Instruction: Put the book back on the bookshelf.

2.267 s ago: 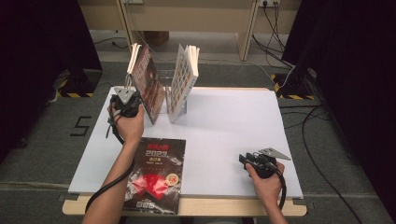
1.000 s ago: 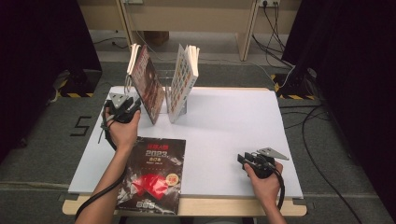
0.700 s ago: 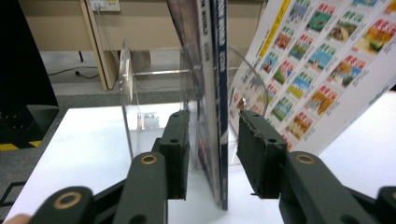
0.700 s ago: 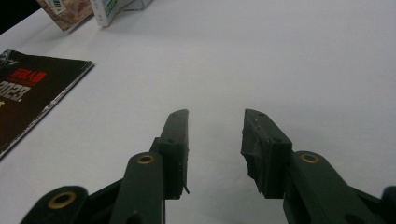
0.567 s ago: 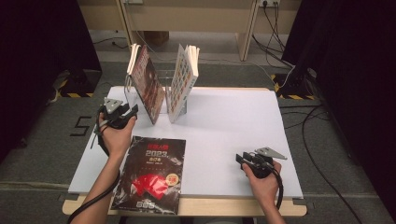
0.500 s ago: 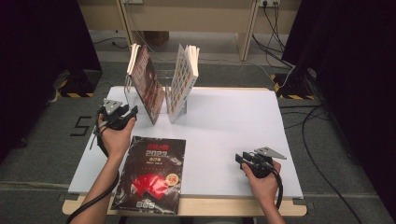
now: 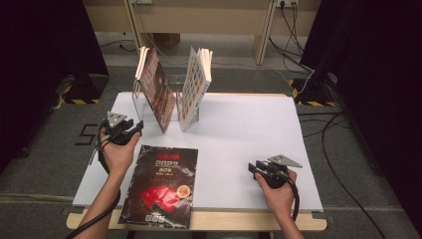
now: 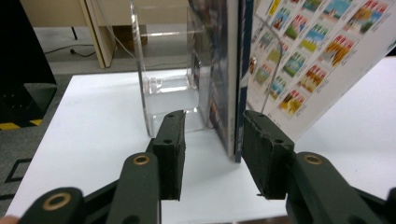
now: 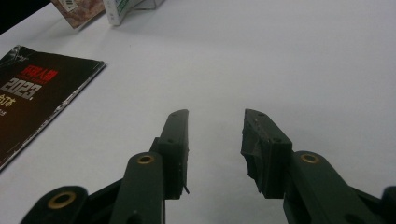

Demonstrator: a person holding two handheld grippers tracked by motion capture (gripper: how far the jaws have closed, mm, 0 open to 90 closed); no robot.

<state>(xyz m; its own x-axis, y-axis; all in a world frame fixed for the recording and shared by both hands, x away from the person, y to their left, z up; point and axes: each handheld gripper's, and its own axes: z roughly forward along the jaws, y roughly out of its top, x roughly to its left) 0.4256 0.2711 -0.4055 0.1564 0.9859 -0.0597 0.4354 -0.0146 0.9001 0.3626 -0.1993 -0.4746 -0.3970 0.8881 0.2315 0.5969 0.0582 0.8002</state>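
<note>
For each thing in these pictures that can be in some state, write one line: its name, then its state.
left gripper: open, holds nothing, points at the clear stand.
right gripper: open, holds nothing, low over the table.
dark book: on edge, leaning in the stand.
white book: on edge, leaning.
black magazine: shut, flat, cover up.
clear stand: upright.
table: bears the books.
</note>
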